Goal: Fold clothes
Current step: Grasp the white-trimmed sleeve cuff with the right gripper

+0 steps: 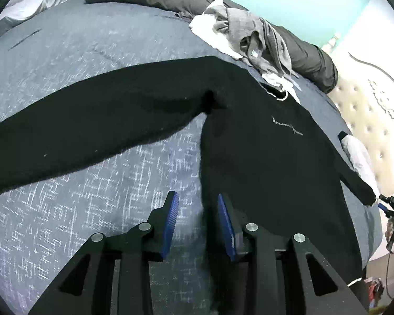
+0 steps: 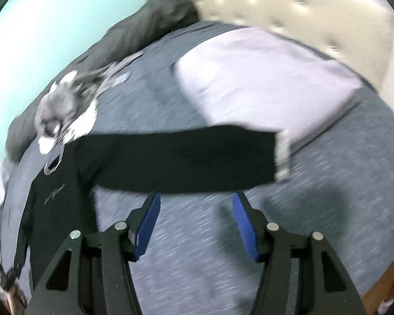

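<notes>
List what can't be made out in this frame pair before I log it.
- Script on the black sweatshirt chest: too small in the left wrist view, blurred in the right.
- Sweatshirt hem: hidden behind the left gripper.
- Grey and white clothes pile: crumpled, item count unclear.
- Right wrist view: motion-blurred throughout; right gripper open above the bedspread.

Both wrist views low over sweater (image 1: 262, 144)

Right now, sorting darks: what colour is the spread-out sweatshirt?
Black sweatshirt with small pale chest script; clearest in the left wrist view.
</notes>
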The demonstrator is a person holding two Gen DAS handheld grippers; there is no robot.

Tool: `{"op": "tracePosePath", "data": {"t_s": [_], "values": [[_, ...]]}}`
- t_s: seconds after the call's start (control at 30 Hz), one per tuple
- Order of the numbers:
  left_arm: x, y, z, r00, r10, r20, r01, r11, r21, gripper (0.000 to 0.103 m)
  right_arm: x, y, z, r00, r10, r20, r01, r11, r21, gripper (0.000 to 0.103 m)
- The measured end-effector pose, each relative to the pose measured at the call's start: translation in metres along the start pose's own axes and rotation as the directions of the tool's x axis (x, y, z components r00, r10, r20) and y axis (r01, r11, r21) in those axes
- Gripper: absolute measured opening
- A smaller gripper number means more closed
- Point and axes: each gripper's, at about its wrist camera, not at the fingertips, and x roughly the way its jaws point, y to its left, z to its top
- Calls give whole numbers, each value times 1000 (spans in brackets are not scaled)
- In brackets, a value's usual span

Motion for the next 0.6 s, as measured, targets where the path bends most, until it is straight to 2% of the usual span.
{"op": "tracePosePath", "data": {"t_s": [0.2, 0.43, 0.5, 0.57, 0.6], "values": [[8, -4, 3, 1000, 13, 5, -13, 1000, -4, 38, 12, -46, 19, 999, -37, -2, 38, 995, 88, 65], [19, -9, 4, 999, 33, -9, -33, 999, 12, 38, 37, -52, 20, 1000, -11, -15, 12, 997, 81, 64], [22, -10, 5, 999, 35, -14, -34, 999, 17, 38, 38, -46, 18, 1000, 6, -5, -6, 998, 66, 59], [24, -11, 6, 999, 34, -16, -34, 999, 19, 38, 39, -40, 17, 1000, 11, -6, -11, 999, 36, 38], [25, -12, 6, 999, 33, -16, -33, 999, 20, 38, 40, -37, 16, 1000, 13, -7, -13, 1000, 19, 36]]}}
